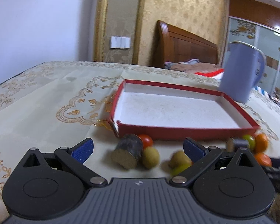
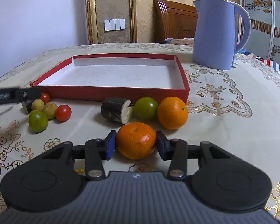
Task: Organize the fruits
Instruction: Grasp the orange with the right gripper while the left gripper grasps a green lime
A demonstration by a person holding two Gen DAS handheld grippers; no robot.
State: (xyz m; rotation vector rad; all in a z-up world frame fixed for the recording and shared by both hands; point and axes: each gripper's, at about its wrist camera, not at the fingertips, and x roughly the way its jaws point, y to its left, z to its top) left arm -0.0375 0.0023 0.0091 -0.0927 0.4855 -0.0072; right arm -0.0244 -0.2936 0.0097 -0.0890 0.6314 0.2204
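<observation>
In the right wrist view my right gripper is shut on an orange resting on the tablecloth, with a blue pad against each side. Beyond it lie a second orange, a green fruit and a dark cut stub. At the left sit more small fruits: a green one, a red tomato and yellowish ones. My left gripper stands open above the cloth, just short of another dark stub, a tomato and a yellowish fruit. An empty red box lies behind the fruits.
A blue kettle stands at the back right of the table, close to the box's far right corner. The patterned cloth covers the table. A wooden headboard and wall lie beyond the far edge.
</observation>
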